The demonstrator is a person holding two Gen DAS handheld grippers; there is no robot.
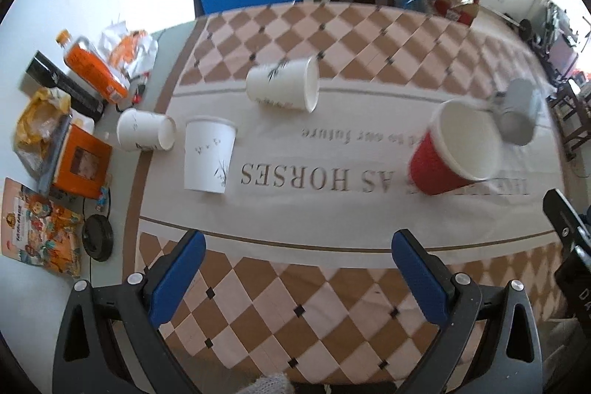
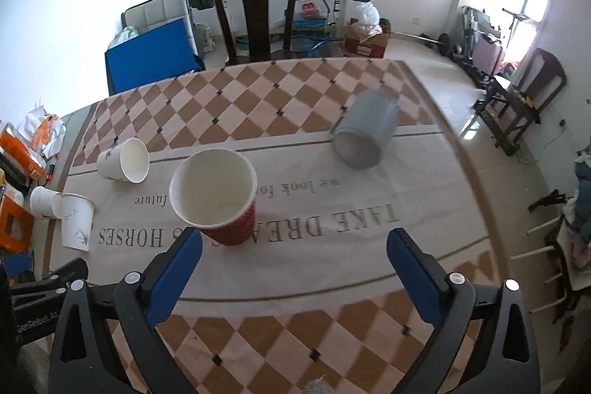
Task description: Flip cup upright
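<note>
A red paper cup stands upright on the table runner, mouth up. A grey mug lies on its side behind it. A white paper cup lies on its side. Another white cup stands mouth down. A third white cup lies on its side at the runner's left edge. My left gripper is open and empty, near the table's front. My right gripper is open and empty, just in front of the red cup.
Clutter sits on the table's left: an orange bottle, an orange box, snack packets and a black lid. A dark wooden chair stands behind the table. The table's right edge drops to the floor.
</note>
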